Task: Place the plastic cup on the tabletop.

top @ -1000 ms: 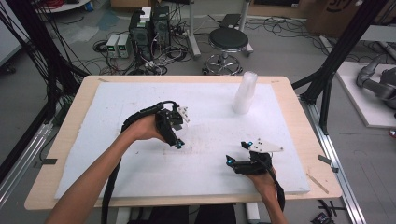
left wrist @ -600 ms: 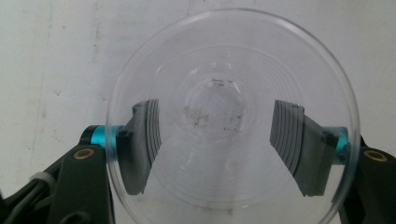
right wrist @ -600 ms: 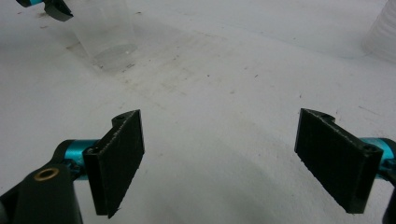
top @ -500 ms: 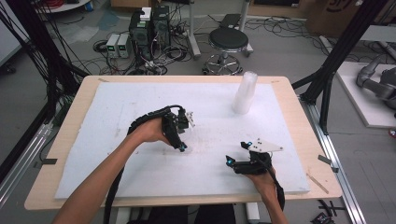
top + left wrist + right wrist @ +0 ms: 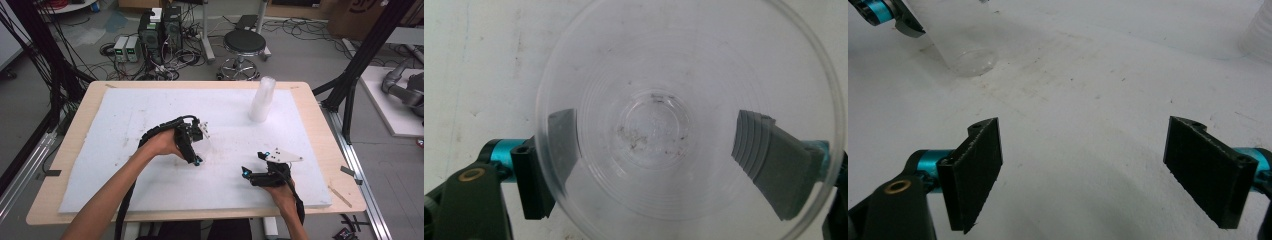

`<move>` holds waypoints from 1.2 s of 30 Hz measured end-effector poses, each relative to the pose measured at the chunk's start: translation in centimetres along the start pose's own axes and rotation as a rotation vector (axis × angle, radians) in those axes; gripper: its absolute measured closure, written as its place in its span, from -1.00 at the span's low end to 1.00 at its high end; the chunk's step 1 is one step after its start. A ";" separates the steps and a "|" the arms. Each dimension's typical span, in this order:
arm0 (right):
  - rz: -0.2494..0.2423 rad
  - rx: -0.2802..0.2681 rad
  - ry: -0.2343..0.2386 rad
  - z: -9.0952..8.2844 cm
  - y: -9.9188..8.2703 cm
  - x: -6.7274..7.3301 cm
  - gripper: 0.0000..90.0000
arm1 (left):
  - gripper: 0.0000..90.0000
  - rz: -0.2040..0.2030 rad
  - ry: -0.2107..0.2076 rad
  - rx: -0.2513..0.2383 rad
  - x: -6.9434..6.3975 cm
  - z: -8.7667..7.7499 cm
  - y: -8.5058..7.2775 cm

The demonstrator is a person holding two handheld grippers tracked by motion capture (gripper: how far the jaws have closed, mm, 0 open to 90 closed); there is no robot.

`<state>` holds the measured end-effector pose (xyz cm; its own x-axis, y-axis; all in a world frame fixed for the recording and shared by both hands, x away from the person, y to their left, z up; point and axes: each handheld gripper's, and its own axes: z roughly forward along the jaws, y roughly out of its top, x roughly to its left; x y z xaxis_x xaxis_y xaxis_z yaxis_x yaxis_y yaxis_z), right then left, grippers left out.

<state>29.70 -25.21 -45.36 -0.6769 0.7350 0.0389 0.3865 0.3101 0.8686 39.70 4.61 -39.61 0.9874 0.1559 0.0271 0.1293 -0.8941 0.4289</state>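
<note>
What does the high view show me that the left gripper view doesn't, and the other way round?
The high view takes in the whole table, the tall stack of cups, the right gripper with its jaws apart, both forearms, and the stool behind.

The left gripper view looks straight down into the clear cup, to dark specks on its bottom.

Both show the cup, the white sheet and the left gripper. Its jaws have just been opening, with the cup between them.

Left gripper (image 5: 196, 145) just opening; right gripper (image 5: 255, 165) agape.
</note>
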 end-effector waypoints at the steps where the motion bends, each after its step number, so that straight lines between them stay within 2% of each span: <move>1: 0.000 0.000 -0.001 0.0 0.0 0.0 -0.66 | -0.61 -0.005 -0.004 -0.003 0.0 0.1 -0.1; 5: 0.004 -0.001 0.001 0.0 0.0 0.0 -0.66 | -0.63 -0.008 -0.013 -0.012 0.1 0.2 -0.4; 8: 0.004 0.002 0.001 0.0 0.0 0.0 -0.66 | -0.66 -0.011 0.001 -0.033 0.0 0.0 -0.7; 10: -0.002 0.000 -0.001 0.0 0.0 0.0 -0.66 | -0.70 -0.014 0.010 -0.040 -0.1 -0.3 -0.9; 12: 0.001 0.002 0.002 0.0 0.0 0.0 -0.66 | -0.70 -0.016 -0.005 -0.052 -0.1 -0.8 -1.1; 16: 0.004 -0.007 0.007 -0.1 0.0 0.0 -0.66 | -0.70 -0.023 -0.005 -0.068 -0.2 -1.7 -1.8; 20: 0.006 -0.015 0.010 -0.2 -0.1 -0.1 -0.66 | -0.70 -0.048 0.002 -0.080 -0.3 -2.2 -3.0; 24: 0.009 -0.017 0.019 -0.2 -0.1 -0.1 -0.66 | -0.70 -0.080 0.022 -0.111 -0.9 -2.9 -5.4; 26: 0.009 -0.018 0.021 -0.2 -0.1 -0.1 -0.66 | -0.70 -0.104 0.035 -0.149 -1.4 -3.3 -6.8; 27: 0.006 -0.017 0.021 -0.2 -0.1 -0.1 -0.66 | -0.69 -0.119 0.060 -0.164 -1.8 -3.6 -7.6; 31: 0.007 -0.017 0.028 -0.2 -0.1 -0.2 -0.66 | -0.69 -0.158 0.099 -0.204 -3.1 -4.2 -10.1; 34: 0.013 -0.017 0.029 -0.2 -0.1 -0.2 -0.66 | -0.69 -0.191 0.145 -0.277 -4.0 -4.7 -12.2; 36: 0.012 -0.020 0.030 -0.2 -0.1 -0.2 -0.66 | -0.69 -0.241 0.182 -0.336 -4.7 -4.8 -13.7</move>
<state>29.68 -25.51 -45.36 -0.6909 0.7201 0.0634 0.3821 0.2893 0.8777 32.83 18.11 -41.29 0.8965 0.4415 0.0361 0.2875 -0.6418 0.7110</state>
